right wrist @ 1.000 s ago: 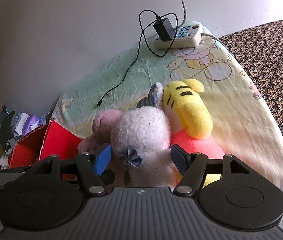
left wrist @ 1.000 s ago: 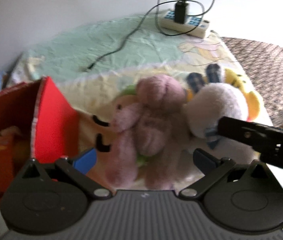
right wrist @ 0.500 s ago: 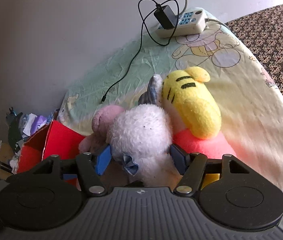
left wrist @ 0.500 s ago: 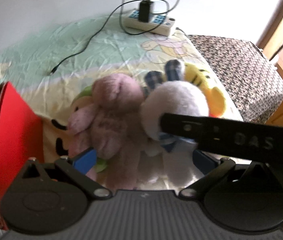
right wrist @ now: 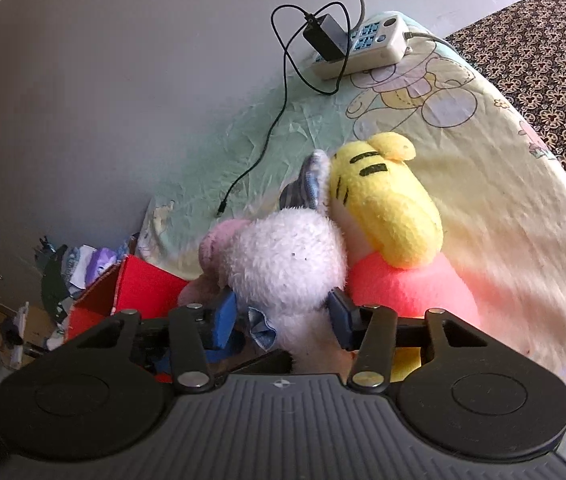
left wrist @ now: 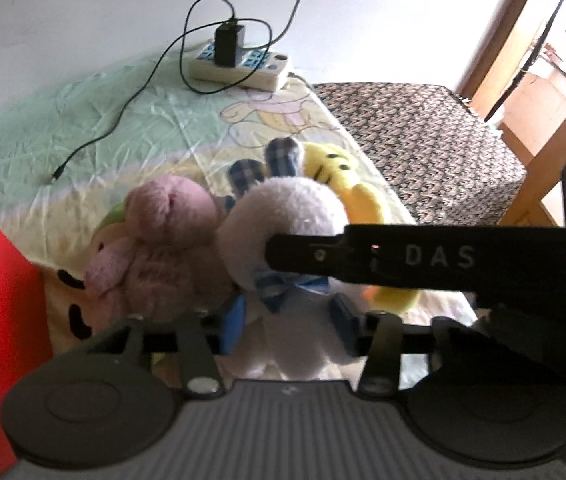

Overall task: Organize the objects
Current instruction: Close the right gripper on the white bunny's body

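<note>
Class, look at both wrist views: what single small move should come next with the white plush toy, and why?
Probably lift the white plush toy clear of the pile. Both the left gripper and the right gripper have their jaws pressed against its body, so it seems held. It leans against the pink plush and yellow plush; the red box waits nearby.

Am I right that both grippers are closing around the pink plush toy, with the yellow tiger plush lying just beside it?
Not quite: both grippers close around the white plush bunny, not the pink plush toy. The right wrist view shows it between the right gripper pads; the yellow tiger plush does lie beside it.
</note>
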{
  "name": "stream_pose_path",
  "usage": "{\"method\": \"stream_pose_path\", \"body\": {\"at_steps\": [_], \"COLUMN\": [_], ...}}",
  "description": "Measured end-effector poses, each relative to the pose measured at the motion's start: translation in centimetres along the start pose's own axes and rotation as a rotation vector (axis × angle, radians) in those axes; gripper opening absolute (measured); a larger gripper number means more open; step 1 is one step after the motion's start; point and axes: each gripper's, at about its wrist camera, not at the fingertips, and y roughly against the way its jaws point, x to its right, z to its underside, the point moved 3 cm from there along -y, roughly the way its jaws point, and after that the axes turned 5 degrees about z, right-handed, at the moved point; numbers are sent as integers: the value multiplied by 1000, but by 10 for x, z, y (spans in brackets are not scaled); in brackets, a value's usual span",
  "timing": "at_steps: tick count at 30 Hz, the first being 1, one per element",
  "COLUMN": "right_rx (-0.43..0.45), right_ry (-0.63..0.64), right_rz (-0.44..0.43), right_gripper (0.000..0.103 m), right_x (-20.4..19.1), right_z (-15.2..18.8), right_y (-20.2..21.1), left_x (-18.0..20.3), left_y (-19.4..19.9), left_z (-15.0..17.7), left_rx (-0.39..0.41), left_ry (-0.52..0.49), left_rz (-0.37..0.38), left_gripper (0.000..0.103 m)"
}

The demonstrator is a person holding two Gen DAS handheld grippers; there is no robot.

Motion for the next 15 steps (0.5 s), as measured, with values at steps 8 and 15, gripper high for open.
{"method": "stream_pose_path", "body": {"at_steps": [8, 15], "right_rx": [20, 53], "right_ry": [15, 65], "right_rz": [-62, -150], "right_gripper": [50, 50], "right_x": [-13, -35], "right_z": [7, 16], "right_y": [17, 33], "left_x": [3, -1], "left_y": [25, 59], "left_z": [5, 18], "left_rx": [64, 146], "left_ry": [0, 18], "left_rz": [23, 51], "left_gripper": [31, 29]}}
